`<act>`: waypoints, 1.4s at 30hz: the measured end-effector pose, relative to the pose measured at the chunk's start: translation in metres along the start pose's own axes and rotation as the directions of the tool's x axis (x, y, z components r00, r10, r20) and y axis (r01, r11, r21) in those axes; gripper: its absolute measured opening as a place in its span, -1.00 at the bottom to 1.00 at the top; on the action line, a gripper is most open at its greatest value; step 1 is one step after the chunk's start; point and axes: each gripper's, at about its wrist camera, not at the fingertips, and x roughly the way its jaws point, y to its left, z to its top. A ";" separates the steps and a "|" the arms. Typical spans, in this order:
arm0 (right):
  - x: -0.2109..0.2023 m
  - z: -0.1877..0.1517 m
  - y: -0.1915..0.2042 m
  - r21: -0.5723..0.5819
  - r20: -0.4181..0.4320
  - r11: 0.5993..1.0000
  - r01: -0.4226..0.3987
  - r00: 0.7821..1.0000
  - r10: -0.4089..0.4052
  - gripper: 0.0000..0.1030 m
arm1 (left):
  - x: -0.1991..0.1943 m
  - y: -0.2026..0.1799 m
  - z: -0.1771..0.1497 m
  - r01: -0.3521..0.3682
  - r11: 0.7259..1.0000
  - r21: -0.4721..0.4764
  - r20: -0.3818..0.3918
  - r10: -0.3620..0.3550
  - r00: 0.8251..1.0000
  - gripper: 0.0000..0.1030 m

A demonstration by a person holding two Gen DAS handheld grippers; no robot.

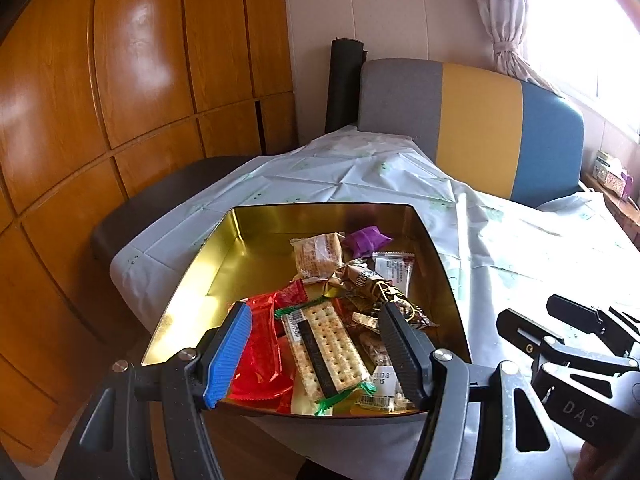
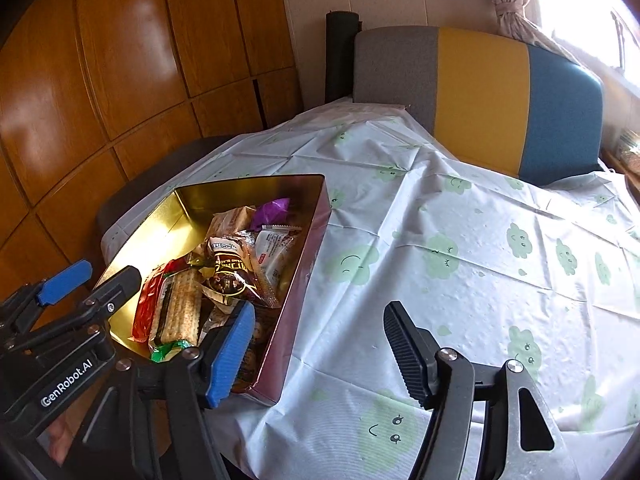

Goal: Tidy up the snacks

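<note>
1. The left gripper stood spread over the near end of the gold tin, pinching nothing; the cracker pack lay in the tin directly between its fingers, untouched; a red wrapper lay just left of the pack.
2. The right gripper stood spread and empty, its blue finger over the tin's near right corner, its black finger over bare tablecloth.
3. The tin sat near the table's left edge; the cloth to its right lay open up to the chair back.
4. Counted: one tin; one cracker pack; one purple wrapper; the remaining snacks overlapped and could not be counted.
</note>
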 end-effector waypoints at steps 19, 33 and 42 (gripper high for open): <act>-0.004 -0.001 0.004 -0.027 0.016 0.999 0.025 1.000 -0.025 0.39 | 0.001 0.004 -0.001 0.021 1.000 -0.016 -0.008 -0.021 1.000 0.30; -0.004 -0.002 0.006 -0.039 0.020 0.999 0.030 0.999 -0.029 0.47 | 0.000 0.003 -0.001 0.046 0.999 -0.009 -0.005 -0.046 0.999 0.29; -0.003 0.000 -0.002 -0.024 0.022 0.999 0.034 0.999 -0.033 0.47 | -0.001 0.004 0.000 0.036 0.999 -0.003 0.029 -0.036 0.999 -0.06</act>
